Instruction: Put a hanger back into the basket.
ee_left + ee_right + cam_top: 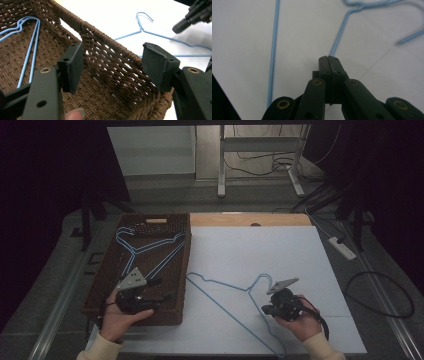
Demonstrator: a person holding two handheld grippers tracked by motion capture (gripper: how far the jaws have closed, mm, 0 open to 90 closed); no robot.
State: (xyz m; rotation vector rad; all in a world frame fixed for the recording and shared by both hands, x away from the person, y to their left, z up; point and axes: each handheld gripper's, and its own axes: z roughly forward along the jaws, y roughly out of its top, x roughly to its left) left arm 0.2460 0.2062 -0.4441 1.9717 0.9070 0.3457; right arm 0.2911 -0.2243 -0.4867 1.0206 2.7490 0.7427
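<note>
Done: blue hangers [150,247] in basket [107,265] | Left: last hanger [235,295] on surface [280,255], clamped by right tool [329,58], 5 o'clock | Left tool [112,66] apart, straddling basket wall, 7 o'clock

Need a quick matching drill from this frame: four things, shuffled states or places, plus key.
1. left gripper
2. right gripper
3. basket
4. hanger on the table

a. jaws shut
b. brown, woven, holds blue hangers
c. jaws open, over the basket
d. lies on the white top

Pairs: 1-c, 2-a, 3-b, 4-d
</note>
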